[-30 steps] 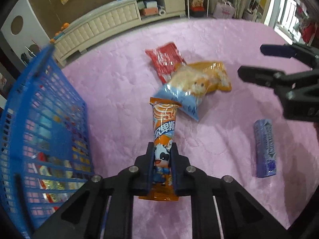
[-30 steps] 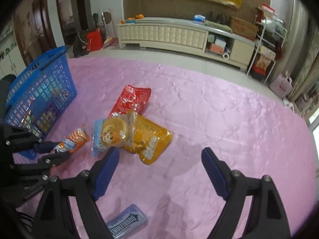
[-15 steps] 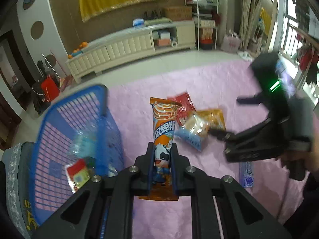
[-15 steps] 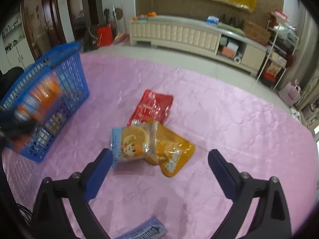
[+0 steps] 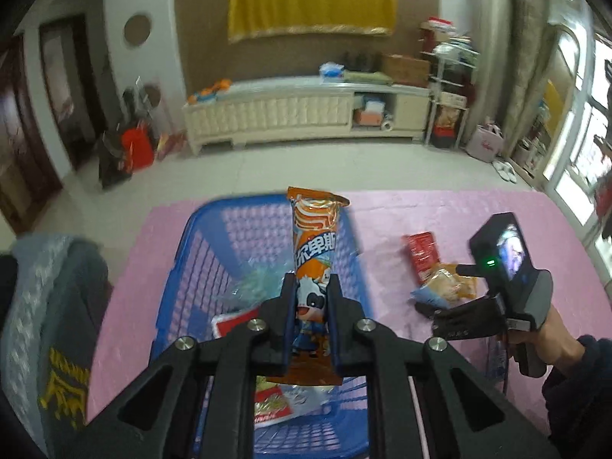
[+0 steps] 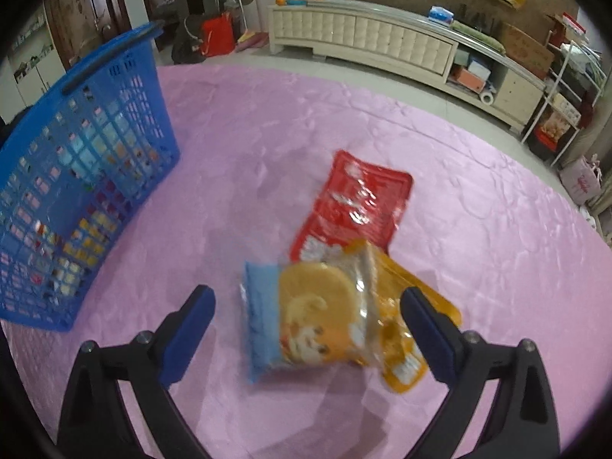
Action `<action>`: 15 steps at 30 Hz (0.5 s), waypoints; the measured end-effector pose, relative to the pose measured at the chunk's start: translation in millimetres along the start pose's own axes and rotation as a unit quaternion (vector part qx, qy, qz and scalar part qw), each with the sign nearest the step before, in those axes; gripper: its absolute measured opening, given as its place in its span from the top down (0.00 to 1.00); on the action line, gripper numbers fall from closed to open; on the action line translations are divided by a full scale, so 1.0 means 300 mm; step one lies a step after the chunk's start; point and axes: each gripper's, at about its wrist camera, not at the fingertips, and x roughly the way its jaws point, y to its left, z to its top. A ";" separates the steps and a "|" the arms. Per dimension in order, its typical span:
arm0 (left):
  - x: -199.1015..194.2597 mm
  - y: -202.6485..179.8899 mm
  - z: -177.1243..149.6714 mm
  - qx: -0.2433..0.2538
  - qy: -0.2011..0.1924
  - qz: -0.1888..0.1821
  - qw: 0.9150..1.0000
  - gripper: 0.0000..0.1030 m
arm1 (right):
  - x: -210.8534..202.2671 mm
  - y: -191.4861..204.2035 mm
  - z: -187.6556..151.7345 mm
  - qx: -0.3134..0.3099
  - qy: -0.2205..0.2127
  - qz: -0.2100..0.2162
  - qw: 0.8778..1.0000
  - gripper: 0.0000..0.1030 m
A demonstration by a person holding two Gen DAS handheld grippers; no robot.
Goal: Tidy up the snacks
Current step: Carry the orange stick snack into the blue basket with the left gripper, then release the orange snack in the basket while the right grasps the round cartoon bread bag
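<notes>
Lifted off the pink tablecloth (image 6: 478, 229), the orange cow-print snack stick (image 5: 313, 252) now hangs over the blue basket (image 5: 199, 252), clamped in the left gripper (image 5: 310, 321).

Inside the basket lie a red-and-white packet (image 5: 233, 323), a clear crinkly bag (image 5: 256, 283) and a further packet low down, partly hidden. Three snacks remain on the cloth: one red pouch (image 6: 359, 206), one amber pouch (image 6: 405, 359), and one blue-edged bun pack (image 6: 306, 317) overlapping both. The right gripper (image 6: 306, 329) hovers over the bun pack, jaws spread wide, pads clear of it.

Orange cow-print snack (image 5: 313, 267); blue basket (image 6: 95, 145); pink cloth (image 6: 267, 134); red pkt (image 6: 359, 199).
</notes>
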 end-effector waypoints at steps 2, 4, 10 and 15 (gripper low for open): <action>0.023 0.045 -0.019 -0.015 0.017 0.003 1.000 0.87 | 0.015 0.012 0.006 -0.001 0.011 -0.001 1.000 0.05; 0.042 0.070 -0.043 -0.016 0.040 0.004 0.999 0.87 | 0.023 0.022 0.006 -0.011 0.018 -0.006 1.000 0.10; 0.081 0.063 -0.091 -0.017 0.076 -0.011 0.997 0.87 | 0.035 0.018 -0.024 -0.023 0.028 -0.009 0.999 0.35; 0.123 0.047 -0.103 -0.016 0.094 -0.025 0.995 0.87 | -0.014 0.012 -0.048 -0.013 -0.002 0.005 1.000 0.41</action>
